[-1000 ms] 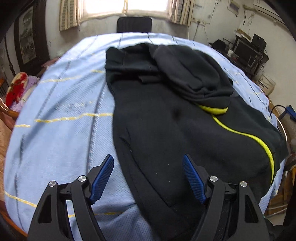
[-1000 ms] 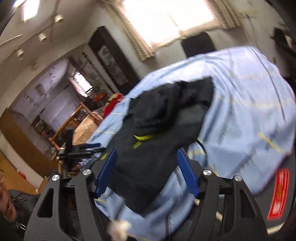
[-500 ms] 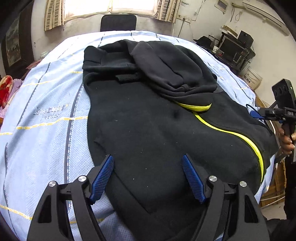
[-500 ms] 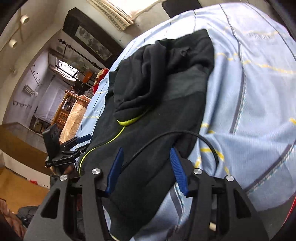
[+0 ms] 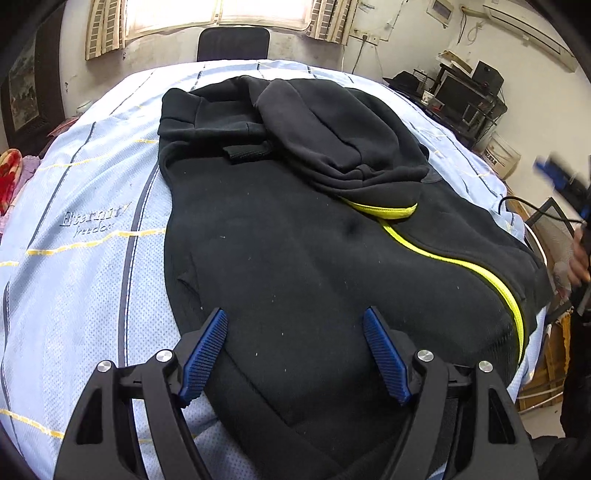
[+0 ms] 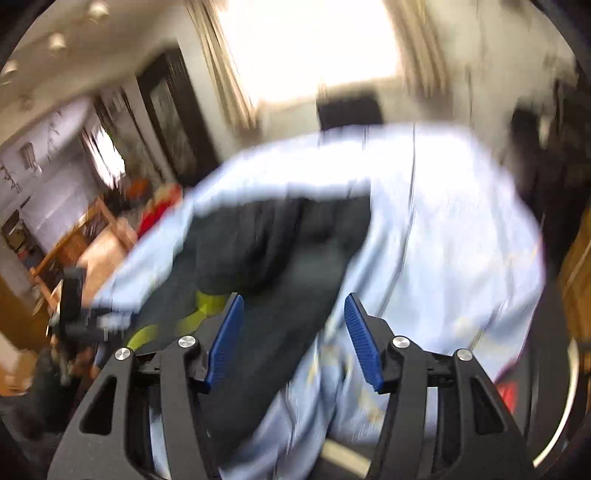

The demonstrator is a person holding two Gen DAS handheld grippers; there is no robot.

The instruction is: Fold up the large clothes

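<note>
A cluttered room with whitish, stained walls surrounds a large table (image 5: pixel 92 206) draped in a pale blue cloth (image 5: pixel 74 280) crossed by dark stripes and thin yellow lines, with embroidered lettering toward the left edge. A bright window (image 5: pixel 218 11) with striped curtains sits behind the table's far edge, and a black chair back (image 5: pixel 233 43) stands below it, just past that edge. To the far right are dark shelves (image 5: pixel 465 96) crowded with equipment, and at the left edge of the room a dark framed picture (image 5: pixel 22 88) hangs above a red patterned bundle (image 5: pixel 9 177).

The black hoodie (image 5: pixel 288 258) covers most of the table's middle and right, reaching from the near edge nearly to the far edge, its hood (image 5: pixel 340 136) bunched toward the far side and a bright yellow zipper line (image 5: pixel 458 262) curving toward the right edge, where the fabric droops over.

The left gripper (image 5: pixel 295 350) hovers over the hoodie's near hem, jaws spread wide and clasping nothing. The right gripper (image 6: pixel 291 336) appears in its own heavily blurred view above the table's right side; its jaws have just been parting and stand released, with hoodie and cloth seen beyond them but nothing pinched. In the left wrist view it shows only as a blur of blue at the right margin, above a hand (image 5: pixel 580 258).
</note>
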